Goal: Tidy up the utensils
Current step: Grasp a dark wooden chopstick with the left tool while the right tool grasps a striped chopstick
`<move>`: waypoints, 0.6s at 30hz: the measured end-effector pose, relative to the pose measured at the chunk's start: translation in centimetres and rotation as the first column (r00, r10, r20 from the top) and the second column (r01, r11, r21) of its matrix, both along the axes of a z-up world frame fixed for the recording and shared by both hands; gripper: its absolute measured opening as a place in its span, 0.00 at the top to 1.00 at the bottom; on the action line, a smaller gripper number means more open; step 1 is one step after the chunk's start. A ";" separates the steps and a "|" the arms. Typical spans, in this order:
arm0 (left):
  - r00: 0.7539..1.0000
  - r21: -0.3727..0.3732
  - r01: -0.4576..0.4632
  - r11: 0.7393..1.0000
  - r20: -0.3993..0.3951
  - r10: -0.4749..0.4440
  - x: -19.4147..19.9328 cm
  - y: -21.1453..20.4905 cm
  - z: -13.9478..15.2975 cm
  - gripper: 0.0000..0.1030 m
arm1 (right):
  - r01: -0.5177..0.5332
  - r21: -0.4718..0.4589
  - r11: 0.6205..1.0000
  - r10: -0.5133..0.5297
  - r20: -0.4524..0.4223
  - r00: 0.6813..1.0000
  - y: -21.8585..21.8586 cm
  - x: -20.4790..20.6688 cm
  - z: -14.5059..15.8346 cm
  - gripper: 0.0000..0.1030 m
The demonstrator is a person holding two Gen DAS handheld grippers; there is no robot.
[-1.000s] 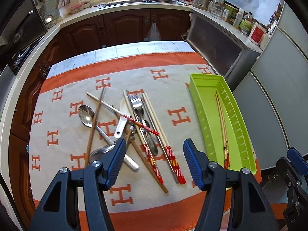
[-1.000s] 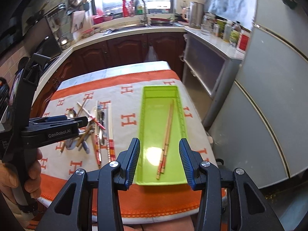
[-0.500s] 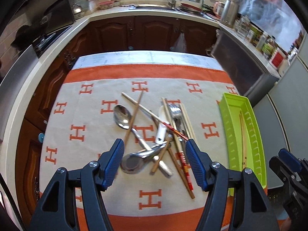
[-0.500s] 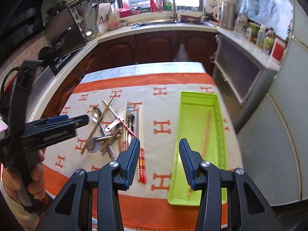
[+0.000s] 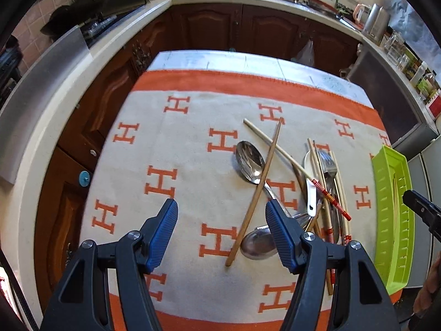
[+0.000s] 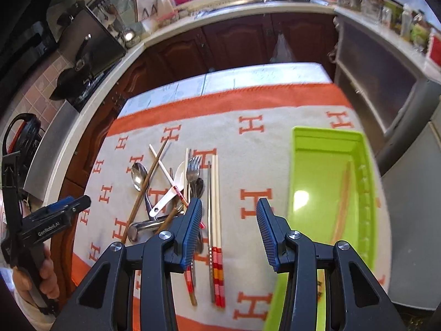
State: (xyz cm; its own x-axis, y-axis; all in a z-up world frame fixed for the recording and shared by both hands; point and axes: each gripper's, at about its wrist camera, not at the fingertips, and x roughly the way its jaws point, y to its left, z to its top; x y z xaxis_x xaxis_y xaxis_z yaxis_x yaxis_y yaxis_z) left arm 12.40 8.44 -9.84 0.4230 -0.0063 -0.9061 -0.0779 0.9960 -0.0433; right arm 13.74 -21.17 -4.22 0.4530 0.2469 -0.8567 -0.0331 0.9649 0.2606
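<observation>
Utensils: heap of steel spoons, fork and chopsticks [image 5: 303, 193] on orange-and-cream desk cloth [image 5: 187, 165]. Long brown wooden chopstick [image 5: 256, 193] lengthwise between released, empty left tongs [image 5: 220, 231]; right tongs [image 6: 228, 231] released, nearer green plastic tray [image 6: 330, 165].

lower spoon [image 5: 257, 244]: bowl partly hidden behind the left gripper's right finger [image 5: 279, 237]
green tray [image 6: 330, 193]: near end covered by the right gripper [image 6: 228, 231] (frame edge cuts the rest)
chopsticks in tray [image 6: 343, 204]: smeared by blur, count unclear
striped chopsticks [image 5: 330, 237]: near ends hidden behind the left gripper's arm
</observation>
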 end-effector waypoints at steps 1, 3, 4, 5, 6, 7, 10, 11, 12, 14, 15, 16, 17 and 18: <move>1.000 -0.010 0.011 1.000 -0.019 -0.011 0.5 -0.1 -0.7 0.38 | -0.009 0.004 1.000 0.010 -0.009 1.000 0.5 0.5 -0.5 0.59; 0.998 -0.033 0.038 0.999 -0.058 -0.040 1.7 -0.4 -2.0 0.42 | -0.029 0.014 0.999 0.030 -0.031 0.999 1.3 1.7 -1.5 0.59; 0.995 -0.040 0.058 0.997 -0.074 -0.061 2.3 -0.7 -2.8 0.46 | -0.038 0.018 0.999 0.038 -0.039 0.999 1.6 2.2 -2.0 0.59; 0.993 -0.037 0.073 0.997 -0.087 -0.076 2.8 -1.0 -3.4 0.48 | -0.041 0.019 0.999 0.042 -0.044 0.998 2.0 2.4 -2.4 0.59; 0.991 -0.033 0.086 0.996 -0.097 -0.089 3.2 -1.3 -3.9 0.48 | -0.044 0.023 0.999 0.045 -0.058 0.997 2.1 3.2 -3.1 0.59; 0.989 -0.027 0.100 0.995 -0.111 -0.102 3.7 -1.6 -4.4 0.49 | -0.044 0.027 0.999 0.046 -0.069 0.997 2.3 3.5 -3.7 0.59; 0.979 -0.016 0.130 0.991 -0.158 -0.131 4.8 -2.5 -6.4 0.57 | -0.053 0.050 0.997 0.058 -0.105 0.993 3.0 4.2 -5.2 0.63; 0.976 -0.018 0.136 0.991 -0.168 -0.137 5.0 -2.6 -6.7 0.62 | -0.056 0.053 0.997 0.062 -0.110 0.992 3.2 4.3 -5.5 0.63; 0.973 -0.025 0.143 0.989 -0.180 -0.145 5.2 -2.7 -7.2 0.63 | -0.063 0.050 0.997 0.068 -0.115 0.991 3.4 4.5 -5.8 0.63; 0.970 -0.022 0.152 0.988 -0.189 -0.154 5.5 -3.0 -7.7 0.64 | -0.075 0.043 0.996 0.079 -0.117 0.990 3.9 4.8 -6.2 0.63; 0.969 -0.010 0.154 0.988 -0.191 -0.153 5.6 -3.1 -8.0 0.64 | -0.080 0.042 0.996 0.084 -0.118 0.989 4.2 4.7 -6.3 0.63; 0.969 -0.002 0.157 0.988 -0.194 -0.154 5.7 -3.2 -8.3 0.65 | -0.087 0.043 0.995 0.091 -0.119 0.989 4.5 4.9 -6.4 0.63; 0.967 -0.001 0.159 0.987 -0.200 -0.156 5.8 -3.3 -8.5 0.68 | -0.093 0.042 0.995 0.098 -0.119 0.988 4.8 4.9 -6.4 0.63; 0.966 0.000 0.161 0.987 -0.207 -0.157 5.9 -3.4 -8.8 0.69 | -0.099 0.041 0.994 0.104 -0.118 0.988 5.0 4.9 -6.4 0.64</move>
